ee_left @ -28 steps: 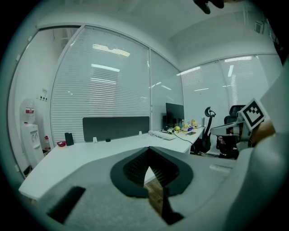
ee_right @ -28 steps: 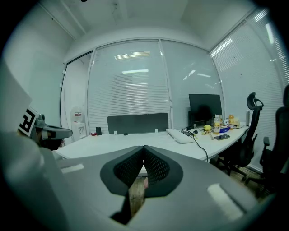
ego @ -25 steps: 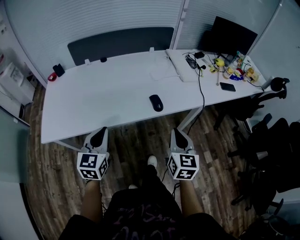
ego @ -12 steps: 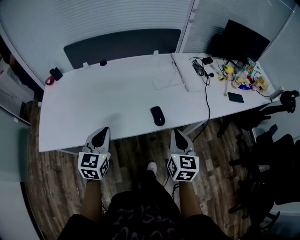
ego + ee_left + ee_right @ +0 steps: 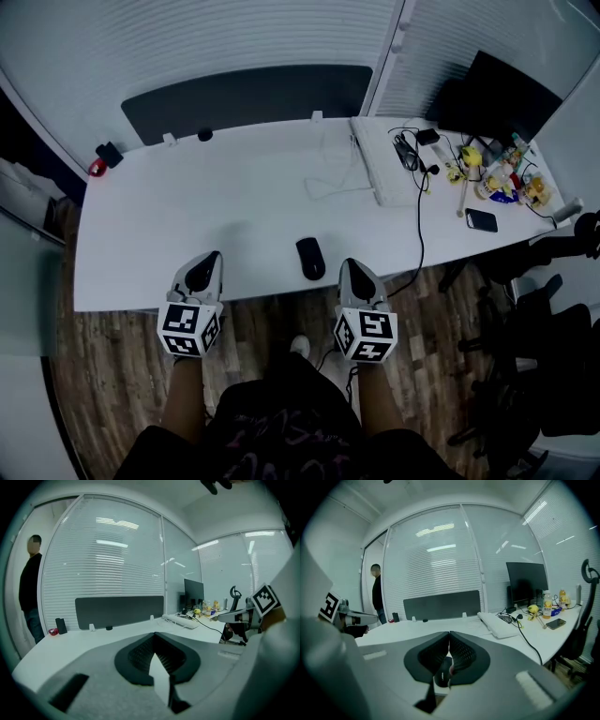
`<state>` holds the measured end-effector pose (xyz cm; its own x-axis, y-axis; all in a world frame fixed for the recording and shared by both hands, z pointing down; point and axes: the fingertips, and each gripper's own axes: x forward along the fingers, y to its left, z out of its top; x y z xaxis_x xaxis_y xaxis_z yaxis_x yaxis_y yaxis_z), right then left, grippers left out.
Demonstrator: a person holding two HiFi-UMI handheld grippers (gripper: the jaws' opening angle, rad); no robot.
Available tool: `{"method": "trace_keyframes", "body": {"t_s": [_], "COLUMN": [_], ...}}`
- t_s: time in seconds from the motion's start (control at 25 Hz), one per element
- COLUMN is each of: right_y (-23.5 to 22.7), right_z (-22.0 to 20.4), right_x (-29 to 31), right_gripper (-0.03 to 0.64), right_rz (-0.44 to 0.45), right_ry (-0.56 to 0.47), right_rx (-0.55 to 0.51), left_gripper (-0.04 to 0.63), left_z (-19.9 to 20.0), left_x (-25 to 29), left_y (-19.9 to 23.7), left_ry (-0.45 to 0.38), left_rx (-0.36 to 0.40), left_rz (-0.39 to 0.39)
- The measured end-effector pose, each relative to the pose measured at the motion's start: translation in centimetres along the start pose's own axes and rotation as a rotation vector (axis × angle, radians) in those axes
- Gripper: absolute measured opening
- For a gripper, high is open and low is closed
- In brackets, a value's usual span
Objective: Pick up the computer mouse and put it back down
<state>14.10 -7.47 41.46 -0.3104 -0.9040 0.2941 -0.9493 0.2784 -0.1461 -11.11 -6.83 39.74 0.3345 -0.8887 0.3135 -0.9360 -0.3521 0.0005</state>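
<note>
Black computer mouse [image 5: 311, 258] lies on the white table [image 5: 187, 216] close to its near edge, between the two grippers; left gripper [image 5: 210, 259] and right gripper [image 5: 347, 265] keep fingers pressed together, holding nothing.

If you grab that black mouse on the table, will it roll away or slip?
The mouse probably won't roll, because it lies low and flat on the white table. Its rounded back may be a bit slippery, so a grip could slide off. It looks small and no cord shows, so it is likely light and stiff.
</note>
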Motion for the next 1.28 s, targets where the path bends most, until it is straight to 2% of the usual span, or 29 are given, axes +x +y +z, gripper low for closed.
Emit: {"method": "trace_keyframes", "body": {"t_s": [0.24,0.6,1.28], "right_y": [-1.2,-1.0,0.3], "right_z": [1.0,1.3,2.4], "right_x": [2.9,4.4,6.1], "right_gripper": [0.009,0.015,0.018], "right_rz": [0.051,0.108,0.116], "right_ry": [0.007,0.019,0.002], "right_rx": [0.004,0.011,0.010], "left_gripper": [0.002,0.002,0.002], "left_z": [1.1,1.6,2.7], "left_x": [2.4,2.2,2.5], "left_y": [-0.5,0.0,1.7], "left_ry": [0.004,0.012,-0.012], "left_rx": [0.001,0.002,0.016], "left_rz": [0.030,0.081,0.087]}}
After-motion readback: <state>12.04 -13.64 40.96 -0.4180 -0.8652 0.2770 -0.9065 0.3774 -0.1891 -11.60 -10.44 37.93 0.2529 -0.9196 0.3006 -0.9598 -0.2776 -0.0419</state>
